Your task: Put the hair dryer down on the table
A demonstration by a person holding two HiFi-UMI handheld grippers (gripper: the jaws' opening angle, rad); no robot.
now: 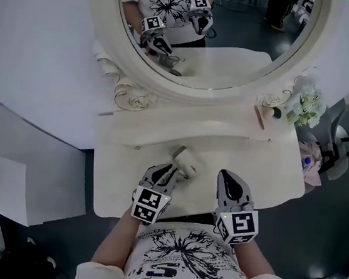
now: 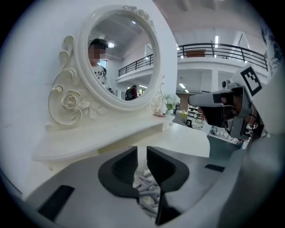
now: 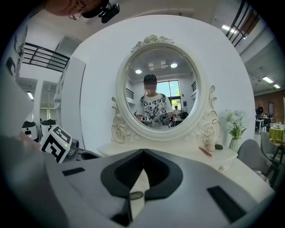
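Observation:
A cream hair dryer [image 1: 188, 161] lies on the white dressing table [image 1: 123, 173], just past the fingertips of my left gripper [image 1: 169, 168]. In the left gripper view that gripper [image 2: 141, 153] has its jaws a narrow slit apart, with only bare table showing through the slit. Grey cord-like strands [image 2: 149, 187] show lower down between the jaw hollows; whether the jaws touch them I cannot tell. My right gripper [image 1: 226, 173] hovers over the table's front edge, to the right of the dryer, and its jaws [image 3: 143, 151] meet at the tips with nothing between them.
An oval mirror [image 1: 213, 33] in a carved white frame stands at the back of the table above a narrow shelf [image 1: 183, 121]. White flowers [image 1: 308, 105] and a brown stick [image 1: 262, 117] sit at the shelf's right end. A chair [image 1: 341, 147] stands to the right.

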